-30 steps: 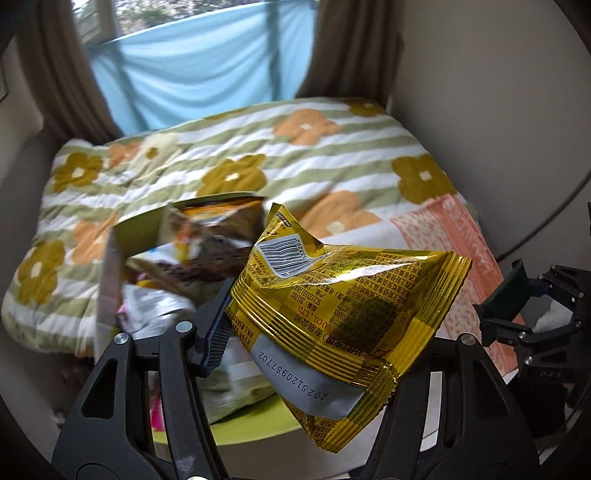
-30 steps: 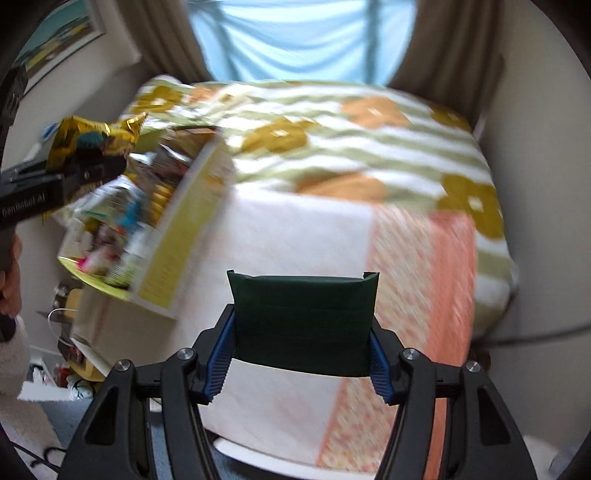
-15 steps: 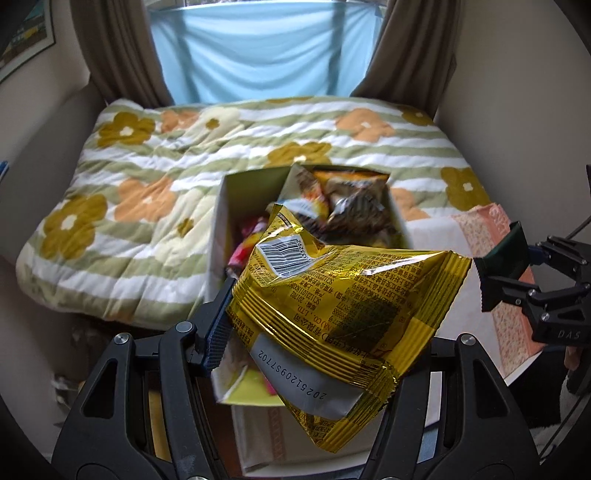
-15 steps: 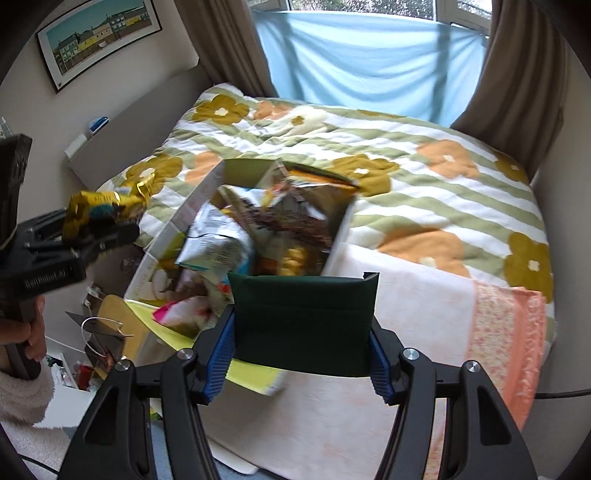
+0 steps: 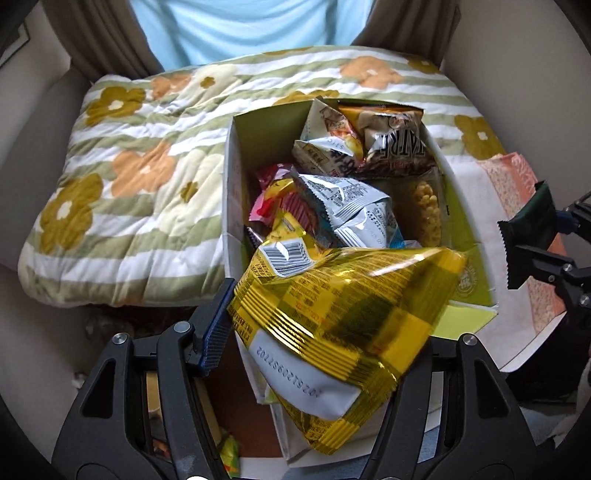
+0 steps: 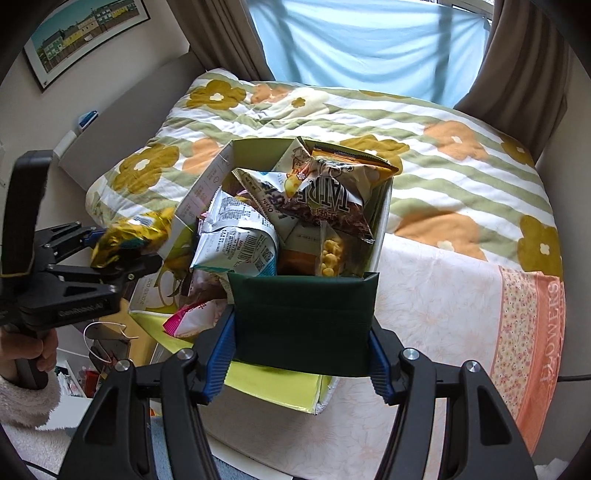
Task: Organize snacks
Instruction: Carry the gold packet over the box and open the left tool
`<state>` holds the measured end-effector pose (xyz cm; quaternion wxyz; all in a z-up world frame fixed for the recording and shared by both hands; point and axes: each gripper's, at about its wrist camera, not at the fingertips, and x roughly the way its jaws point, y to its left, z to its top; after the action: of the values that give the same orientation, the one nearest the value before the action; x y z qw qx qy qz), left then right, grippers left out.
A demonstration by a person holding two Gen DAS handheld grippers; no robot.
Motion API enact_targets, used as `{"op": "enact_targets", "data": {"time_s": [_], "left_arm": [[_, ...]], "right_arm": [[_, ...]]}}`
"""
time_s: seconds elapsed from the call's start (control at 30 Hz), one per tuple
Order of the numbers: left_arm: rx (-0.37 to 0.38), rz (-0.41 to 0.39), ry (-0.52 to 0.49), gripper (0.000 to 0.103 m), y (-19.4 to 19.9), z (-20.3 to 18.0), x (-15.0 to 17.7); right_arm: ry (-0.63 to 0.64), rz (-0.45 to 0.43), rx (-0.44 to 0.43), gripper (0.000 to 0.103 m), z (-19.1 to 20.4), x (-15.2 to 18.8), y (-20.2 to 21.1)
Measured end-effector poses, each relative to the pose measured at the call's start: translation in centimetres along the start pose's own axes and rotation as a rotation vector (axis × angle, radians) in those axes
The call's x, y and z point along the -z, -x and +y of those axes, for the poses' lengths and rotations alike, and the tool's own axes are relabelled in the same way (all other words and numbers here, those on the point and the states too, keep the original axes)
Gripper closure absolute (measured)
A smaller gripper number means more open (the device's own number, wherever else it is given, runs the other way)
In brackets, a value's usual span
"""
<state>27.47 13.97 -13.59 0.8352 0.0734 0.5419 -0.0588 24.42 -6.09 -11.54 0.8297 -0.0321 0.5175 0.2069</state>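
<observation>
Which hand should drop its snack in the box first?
Probably left. Its tool has just been opening, and the yellow bag hangs over the box's near edge. The right tool grips a green packet firmly.

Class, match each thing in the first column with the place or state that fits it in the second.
Things:
1. box
2. framed picture
3. dark green packet
4. flowered quilt

Place or state:
A. clamped in the right gripper
B. spread over the bed
C. open at the top, crammed with snack bags
D. hanging on the wall, upper left

Pairs: 1-C, 2-D, 3-A, 4-B
</observation>
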Motion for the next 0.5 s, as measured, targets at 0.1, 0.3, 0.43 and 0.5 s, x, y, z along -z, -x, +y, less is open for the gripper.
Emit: {"op": "enact_targets", "data": {"time_s": [0.1,0.3,0.43,0.5], "left_arm": [[0.019,-0.036,-0.034,0.000,0.2,-0.8,0.1],[0.054,-0.037,-0.009,0.000,0.9,-0.3,0.3],[0.052,-0.049,0.022,0.000,2.2,0.3,0.9],[0.058,-0.052,0.035,0.000,2.8,0.6,1.2]], "right_arm": [[-0.010,0.010,0.003,0.045,0.0,-0.2,-0.5],[-0.009,0.024,-0.003,0.045,-0.2,-0.1,-0.8],[0.002,0.031,-0.007,0.045,0.0,-0.3,-1.1],[0.016,0.038,-0.011,0.045,0.4,-0.4,-1.3]]}}
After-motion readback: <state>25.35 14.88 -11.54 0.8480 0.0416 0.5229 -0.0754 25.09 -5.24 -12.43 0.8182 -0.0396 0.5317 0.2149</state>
